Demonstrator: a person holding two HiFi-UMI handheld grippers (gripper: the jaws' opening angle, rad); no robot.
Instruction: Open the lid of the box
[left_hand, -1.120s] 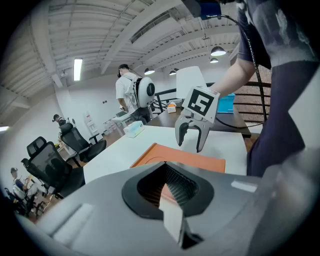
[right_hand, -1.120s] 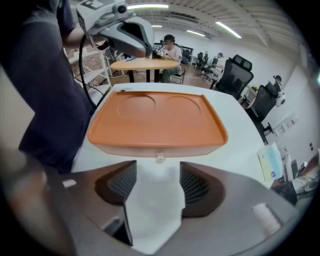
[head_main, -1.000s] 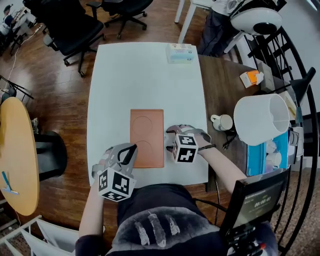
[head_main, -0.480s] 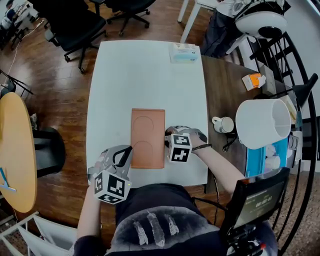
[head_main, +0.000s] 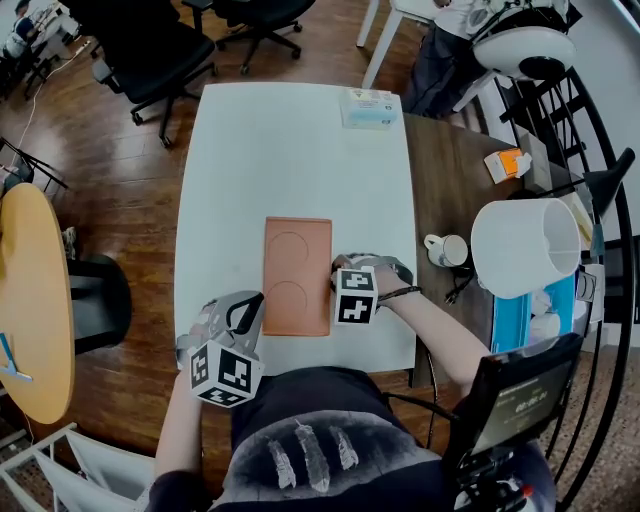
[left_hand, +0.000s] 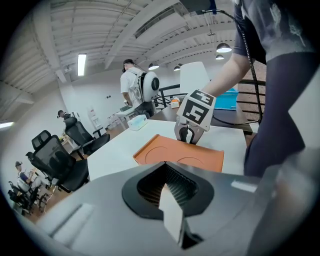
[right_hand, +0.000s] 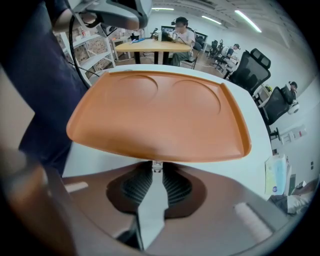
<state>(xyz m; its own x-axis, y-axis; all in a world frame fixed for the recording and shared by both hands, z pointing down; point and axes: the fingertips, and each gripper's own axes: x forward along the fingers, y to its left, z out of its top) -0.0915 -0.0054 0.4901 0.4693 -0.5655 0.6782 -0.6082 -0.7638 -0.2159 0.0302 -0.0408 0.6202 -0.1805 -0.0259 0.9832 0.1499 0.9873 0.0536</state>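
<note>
Orange, smooth lid (head_main: 297, 275) with two round embossings — right tool (head_main: 335, 285) pinches its edge; left tool (head_main: 255, 303) closed, empty.

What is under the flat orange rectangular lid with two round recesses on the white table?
Only the white table shows round the edges of the flat orange rectangular lid. Anything beneath the lid is covered, so no box body or contents can be seen.
</note>
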